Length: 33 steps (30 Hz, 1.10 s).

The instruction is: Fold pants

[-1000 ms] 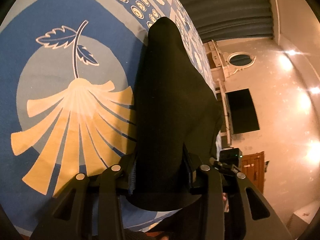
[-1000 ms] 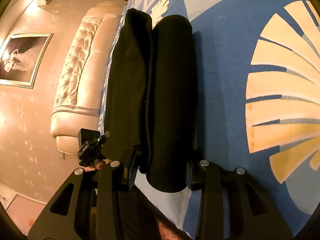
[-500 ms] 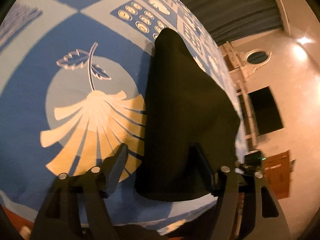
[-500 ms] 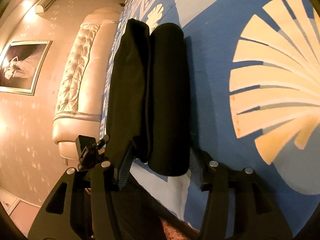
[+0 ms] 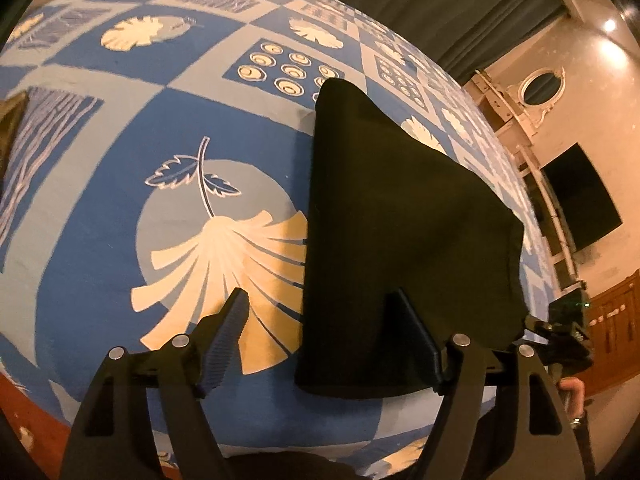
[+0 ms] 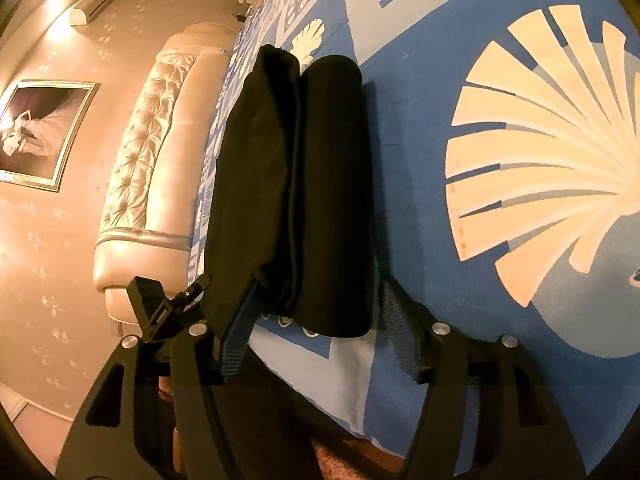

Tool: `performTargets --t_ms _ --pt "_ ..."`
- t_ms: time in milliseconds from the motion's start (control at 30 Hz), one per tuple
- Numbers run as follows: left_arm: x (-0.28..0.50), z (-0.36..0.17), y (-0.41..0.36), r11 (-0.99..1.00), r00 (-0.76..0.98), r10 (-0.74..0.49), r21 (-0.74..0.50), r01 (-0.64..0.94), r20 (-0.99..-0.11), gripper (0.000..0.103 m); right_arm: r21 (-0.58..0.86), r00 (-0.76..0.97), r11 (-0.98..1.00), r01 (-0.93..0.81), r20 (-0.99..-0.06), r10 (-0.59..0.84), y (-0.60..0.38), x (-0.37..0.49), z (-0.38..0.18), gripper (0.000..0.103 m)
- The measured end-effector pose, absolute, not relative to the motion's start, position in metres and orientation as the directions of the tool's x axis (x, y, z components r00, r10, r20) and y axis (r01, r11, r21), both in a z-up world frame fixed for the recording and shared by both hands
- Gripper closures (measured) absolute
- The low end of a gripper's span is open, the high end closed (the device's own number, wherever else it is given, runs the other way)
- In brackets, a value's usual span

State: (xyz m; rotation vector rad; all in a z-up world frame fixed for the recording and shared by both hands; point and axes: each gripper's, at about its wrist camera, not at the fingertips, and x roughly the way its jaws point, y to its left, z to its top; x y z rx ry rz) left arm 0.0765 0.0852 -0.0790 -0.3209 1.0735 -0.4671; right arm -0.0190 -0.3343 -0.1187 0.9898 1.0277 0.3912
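**Tech A:** Where did the pants (image 5: 400, 240) sit?

**Tech B:** The black pants lay folded into a compact bundle on the blue patterned bedspread (image 5: 160, 128), near the bed's front edge. In the right wrist view (image 6: 304, 184) the bundle showed as two long rolls lying side by side, touching along their length, and running away from the camera toward the padded headboard (image 6: 152, 152).

**Tech A:** Left gripper (image 5: 320, 320) condition?

**Tech B:** Its jaws were spreading apart. The left finger stood over the cream fan motif (image 5: 224, 256), clear of the cloth. The right finger lay against the near part of the bundle, seen dark against dark, so contact could not be confirmed. Nothing was pinched.

**Tech A:** Right gripper (image 6: 316, 308)?

**Tech B:** Also spreading. The near end of the bundle sat between its fingers with a gap visible at the right pad; the left pad was just beside the cloth. No clamping was visible.

**Tech A:** Surroundings?

**Tech B:** A framed picture (image 6: 36, 136) hung on the wall beside the headboard. A dark curtain (image 5: 420, 8) and an oval mirror (image 5: 540, 88) stood beyond the bed.
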Motion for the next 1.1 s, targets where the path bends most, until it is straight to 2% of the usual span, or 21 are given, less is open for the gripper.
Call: performTargets --t_ms 500,533,600,767,1100 --pt "0.079 -0.071 0.085 0.876 0.422 -0.481 -0.436 0.205 -0.768 0.028 0.836 0.506 0.524 0.164 -0.527 0.682 -0.339 -0.017 -0.117 0.037" --pt "0.081 -0.066 0.088 0.867 0.442 -0.496 -0.453 0.208 -0.748 0.028 0.834 0.514 0.528 0.160 -0.527 0.677 -0.341 -0.015 -0.116 0.032" --pt "0.087 -0.058 0.094 0.849 0.463 -0.526 -0.478 0.226 -0.714 0.028 0.832 0.532 0.533 0.151 -0.523 0.666 -0.347 -0.009 -0.113 0.028" --pt "0.126 -0.055 0.094 0.800 0.438 -0.596 -0.544 0.252 -0.673 0.028 0.841 0.555 0.522 0.142 -0.504 0.661 -0.359 0.019 -0.117 0.027" --pt "0.194 -0.083 0.051 0.729 0.301 -0.684 -0.625 0.280 -0.664 0.028 0.888 0.583 0.449 0.097 -0.416 0.698 -0.365 0.088 -0.120 0.020"
